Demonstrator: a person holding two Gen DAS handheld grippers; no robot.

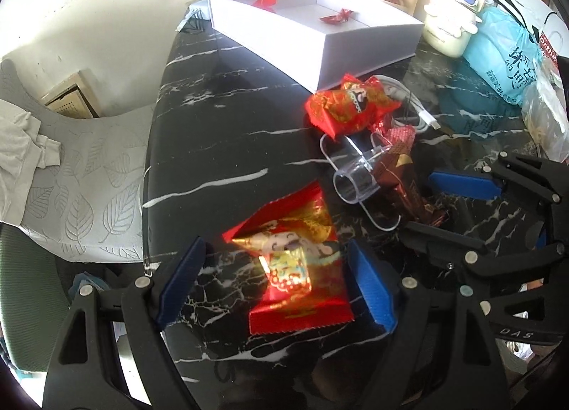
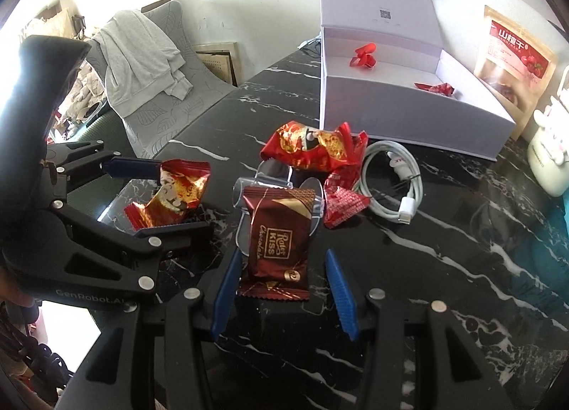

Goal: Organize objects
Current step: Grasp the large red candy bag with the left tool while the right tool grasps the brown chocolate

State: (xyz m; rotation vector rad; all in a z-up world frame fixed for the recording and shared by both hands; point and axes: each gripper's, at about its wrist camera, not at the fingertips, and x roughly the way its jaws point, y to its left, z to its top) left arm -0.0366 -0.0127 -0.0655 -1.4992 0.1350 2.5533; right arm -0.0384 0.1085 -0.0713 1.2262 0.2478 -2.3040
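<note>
A red and gold candy packet (image 1: 295, 267) lies on the black marble table (image 1: 220, 125), between the blue pads of my open left gripper (image 1: 277, 246); neither pad clearly presses it. A brown chocolate packet (image 2: 275, 242) leans on a clear plastic stand (image 2: 277, 182), with my open right gripper (image 2: 283, 253) straddling its lower end. Each gripper shows in the other's view: right gripper (image 1: 419, 201), left gripper (image 2: 179, 194). Behind stands an open white box (image 2: 391, 114) holding two small red candies (image 2: 362, 54). Another red packet (image 2: 313, 148) and a smaller red one (image 2: 343, 205) lie before the box.
A coiled white cable (image 2: 394, 178) lies right of the packets. At the back right are a snack pouch (image 2: 512, 64), a cream container (image 1: 450, 25) and a blue bag (image 1: 508, 54). The table's left edge borders a grey chair (image 1: 81, 189) with cloth on it.
</note>
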